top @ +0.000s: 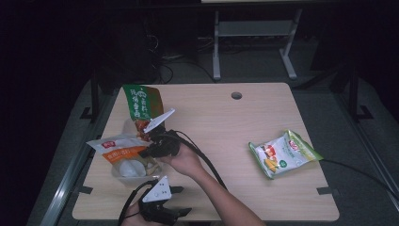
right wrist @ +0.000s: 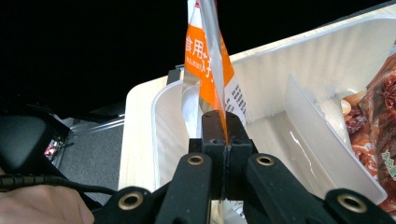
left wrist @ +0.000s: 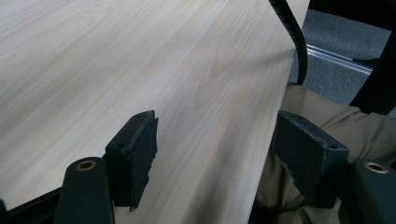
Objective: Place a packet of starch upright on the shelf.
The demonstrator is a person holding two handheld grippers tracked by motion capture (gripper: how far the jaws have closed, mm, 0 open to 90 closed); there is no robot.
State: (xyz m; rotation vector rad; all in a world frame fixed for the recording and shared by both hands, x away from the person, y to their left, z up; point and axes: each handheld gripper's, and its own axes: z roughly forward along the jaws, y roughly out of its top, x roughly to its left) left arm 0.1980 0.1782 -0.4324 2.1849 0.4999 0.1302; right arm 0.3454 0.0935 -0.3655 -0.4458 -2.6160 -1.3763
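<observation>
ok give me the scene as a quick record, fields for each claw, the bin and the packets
left claw: open, holding nothing, low over the near edge of the table
right claw: shut on the orange and white packet, above the bin
bin: clear plastic bin at the table's left side, with an inner divider
green packet: standing up out of the bin's far end
green and white packet: lying flat on the table's right side, apart from the rest
</observation>
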